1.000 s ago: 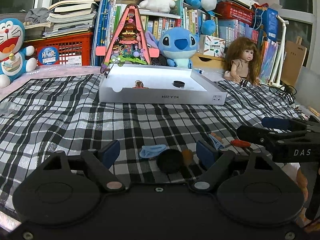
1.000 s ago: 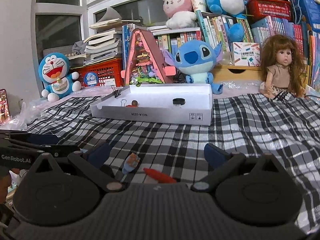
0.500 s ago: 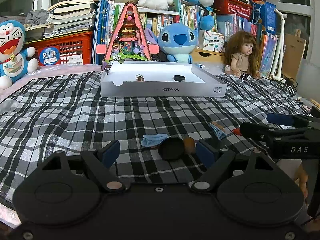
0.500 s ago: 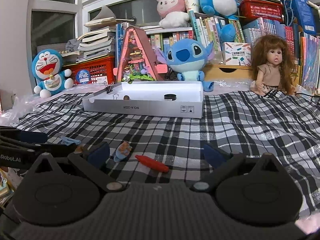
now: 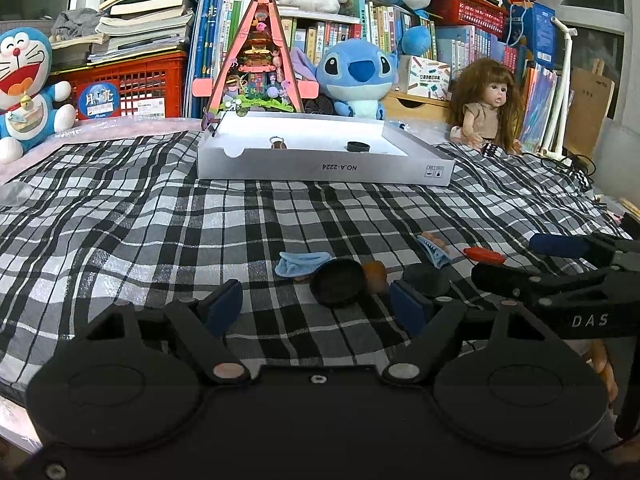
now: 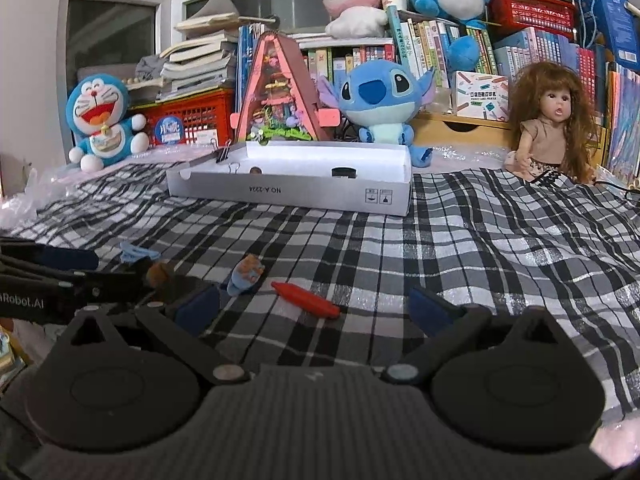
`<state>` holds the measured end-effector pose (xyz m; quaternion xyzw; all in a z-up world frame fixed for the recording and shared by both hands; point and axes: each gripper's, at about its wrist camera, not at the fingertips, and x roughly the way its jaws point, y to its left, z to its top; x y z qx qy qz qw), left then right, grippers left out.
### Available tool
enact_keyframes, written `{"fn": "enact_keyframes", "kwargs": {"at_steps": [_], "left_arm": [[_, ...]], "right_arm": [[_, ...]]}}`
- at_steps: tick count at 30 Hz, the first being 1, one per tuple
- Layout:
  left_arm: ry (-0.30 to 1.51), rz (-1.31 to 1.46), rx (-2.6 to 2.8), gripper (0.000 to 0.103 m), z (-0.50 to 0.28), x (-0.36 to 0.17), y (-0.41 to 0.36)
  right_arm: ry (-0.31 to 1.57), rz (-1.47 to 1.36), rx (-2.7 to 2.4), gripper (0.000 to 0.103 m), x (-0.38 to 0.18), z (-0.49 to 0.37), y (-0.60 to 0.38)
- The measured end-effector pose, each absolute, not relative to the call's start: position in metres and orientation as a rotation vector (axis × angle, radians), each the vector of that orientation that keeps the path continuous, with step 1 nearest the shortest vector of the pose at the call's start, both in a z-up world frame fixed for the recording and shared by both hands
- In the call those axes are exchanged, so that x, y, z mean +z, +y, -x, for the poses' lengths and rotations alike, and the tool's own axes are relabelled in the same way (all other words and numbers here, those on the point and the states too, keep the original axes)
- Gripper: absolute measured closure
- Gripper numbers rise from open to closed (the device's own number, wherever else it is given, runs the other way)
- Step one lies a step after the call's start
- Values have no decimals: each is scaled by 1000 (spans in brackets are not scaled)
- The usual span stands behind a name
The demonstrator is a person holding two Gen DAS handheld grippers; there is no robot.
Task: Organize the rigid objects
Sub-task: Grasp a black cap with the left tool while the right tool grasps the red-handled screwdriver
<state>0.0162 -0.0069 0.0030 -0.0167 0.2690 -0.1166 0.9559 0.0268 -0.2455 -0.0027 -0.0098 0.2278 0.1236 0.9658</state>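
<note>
On the checked cloth a black round disc (image 5: 338, 288) lies between the blue pads of my left gripper (image 5: 318, 306). Its jaws are closing and neither pad touches the disc. Around the disc lie a light blue piece (image 5: 300, 263), an orange-brown ball (image 5: 374, 272), a second dark disc (image 5: 426, 280) and a small blue figure (image 5: 434, 248). A red crayon (image 6: 306, 300) lies between the wide-open fingers of my right gripper (image 6: 314, 308), untouched. The white box (image 5: 320, 168) stands further back, with a small ring (image 5: 277, 143) and a black ring (image 5: 357, 146) inside.
Behind the box stand a pink triangular toy house (image 5: 258, 60), a blue plush (image 5: 356, 76), a doll (image 5: 490, 108), a Doraemon plush (image 5: 24, 88), a red crate (image 5: 132, 84) and shelves of books. The right gripper (image 5: 506, 258) reaches in close beside the left one.
The left fingers have drawn slightly closer together around the black disc. The right gripper has tipped a little, so the red crayon sits higher in its view.
</note>
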Motion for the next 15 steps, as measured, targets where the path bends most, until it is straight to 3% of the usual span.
{"fn": "enact_keyframes", "kwargs": {"at_steps": [4, 15], "left_arm": [[547, 31, -225, 31, -18, 3, -7], [558, 46, -233, 69, -22, 5, -10]], "right_arm": [[475, 48, 230, 0, -6, -28, -243], [529, 23, 125, 0, -14, -34, -235]]}}
